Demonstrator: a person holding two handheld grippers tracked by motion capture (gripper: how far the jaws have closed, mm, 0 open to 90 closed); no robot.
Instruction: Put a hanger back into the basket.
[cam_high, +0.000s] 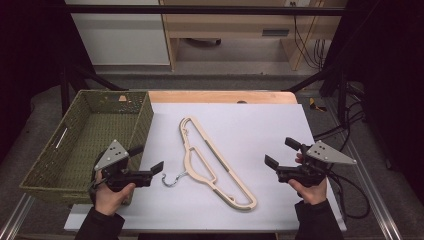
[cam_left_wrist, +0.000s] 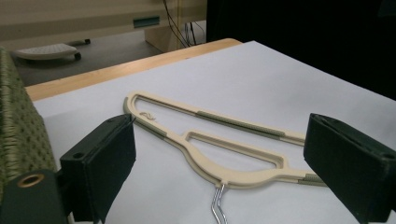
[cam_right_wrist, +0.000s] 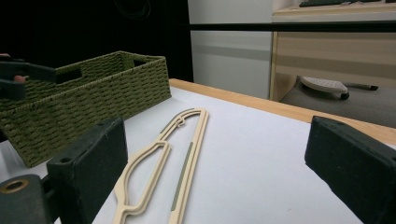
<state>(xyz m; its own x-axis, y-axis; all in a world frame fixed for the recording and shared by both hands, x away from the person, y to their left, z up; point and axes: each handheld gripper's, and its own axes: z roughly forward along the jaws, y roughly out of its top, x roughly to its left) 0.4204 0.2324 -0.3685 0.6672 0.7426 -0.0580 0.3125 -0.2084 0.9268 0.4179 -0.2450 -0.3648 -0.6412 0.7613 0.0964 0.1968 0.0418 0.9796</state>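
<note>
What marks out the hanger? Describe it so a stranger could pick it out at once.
Start at the white sheet covering the wooden table. To the right of the green woven basket, between the two hand-held grippers, a cream plastic clothes hanger lies flat and diagonal across the sheet. It is the one loose item there, with grey grip strips and a silver metal hook pointing toward the left hand-held gripper.

A white sheet is covering most of a wooden table, whose bare edge is showing at the far side. Beyond it, a light wood cabinet and a white panel are standing on grey floor. Black cables are hanging at right. What may be a wheeled white base is resting on the floor.
</note>
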